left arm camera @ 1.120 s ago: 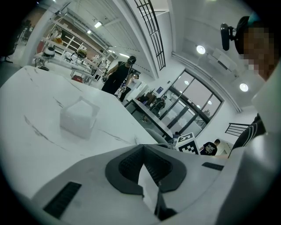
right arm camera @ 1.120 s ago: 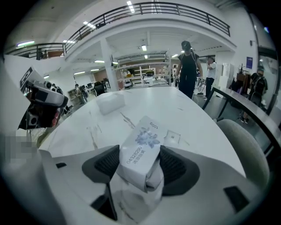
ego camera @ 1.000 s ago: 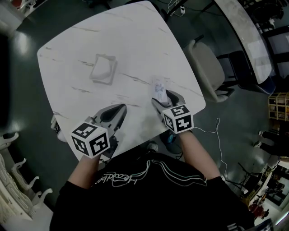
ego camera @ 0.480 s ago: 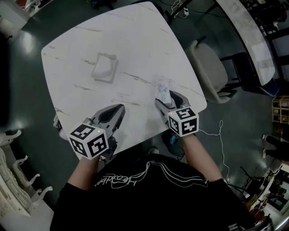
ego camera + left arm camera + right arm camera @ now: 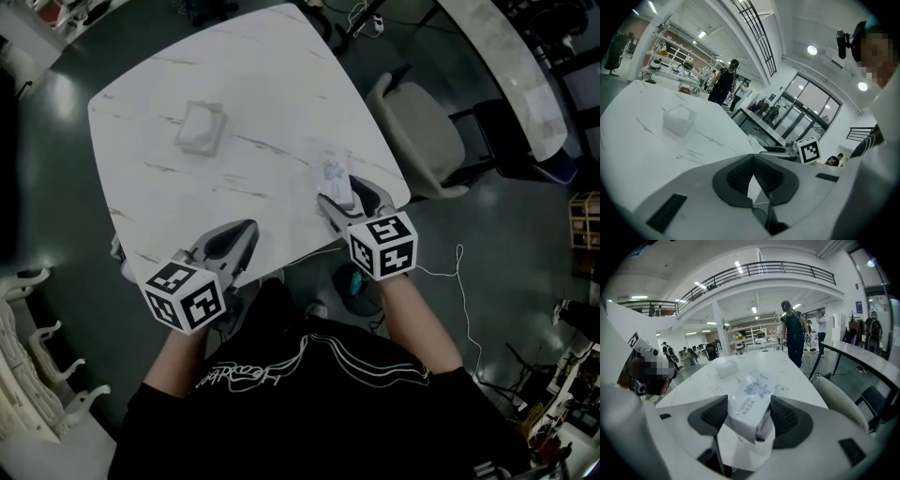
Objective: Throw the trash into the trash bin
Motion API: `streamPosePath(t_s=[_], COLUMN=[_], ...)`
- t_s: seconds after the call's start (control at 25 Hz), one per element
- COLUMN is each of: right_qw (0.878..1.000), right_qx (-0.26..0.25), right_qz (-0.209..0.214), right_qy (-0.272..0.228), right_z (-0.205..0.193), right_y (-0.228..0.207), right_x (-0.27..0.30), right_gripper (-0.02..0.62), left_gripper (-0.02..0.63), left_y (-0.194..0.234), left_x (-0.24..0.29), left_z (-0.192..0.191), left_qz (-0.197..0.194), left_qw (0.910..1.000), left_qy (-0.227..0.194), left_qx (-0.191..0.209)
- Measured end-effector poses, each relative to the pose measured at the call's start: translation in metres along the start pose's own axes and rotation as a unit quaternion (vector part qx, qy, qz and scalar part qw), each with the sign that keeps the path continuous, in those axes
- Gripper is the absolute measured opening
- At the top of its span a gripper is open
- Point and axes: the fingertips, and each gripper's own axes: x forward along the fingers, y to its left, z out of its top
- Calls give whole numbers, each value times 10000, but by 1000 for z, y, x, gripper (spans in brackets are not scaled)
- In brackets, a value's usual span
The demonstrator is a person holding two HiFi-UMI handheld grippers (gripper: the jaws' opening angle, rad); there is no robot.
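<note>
Currently the white packet (image 5: 751, 397) sits pinched between the jaws of the right gripper (image 5: 749, 405).

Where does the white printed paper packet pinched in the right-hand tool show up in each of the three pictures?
Head view: the white printed paper packet sits right of centre, clamped in the right gripper.
Left gripper view: its white tip shows at centre, beyond the jaws.
Right gripper view: bottom centre, between its jaws.
Shared landmark: the white square box on the table.
</note>
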Motion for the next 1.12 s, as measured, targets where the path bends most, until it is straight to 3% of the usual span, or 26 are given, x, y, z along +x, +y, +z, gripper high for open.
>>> streamPosePath(t_s=[0.68, 1.12], right_qw=[9894, 9684], right_qx=[415, 1124], right_qz=[-714, -1748], right_qy=[-1198, -1379], right_z=[-23, -118], right_y=[-42, -101], right_x=[-194, -315], right_gripper=[310, 310], left_gripper=[5, 5], left_y=[-155, -243], left_x=[17, 67], left_z=[-66, -130], left_qz=[-697, -1344], left_qw=[9958, 9813], left_qy=[272, 974], left_qx=[523, 972])
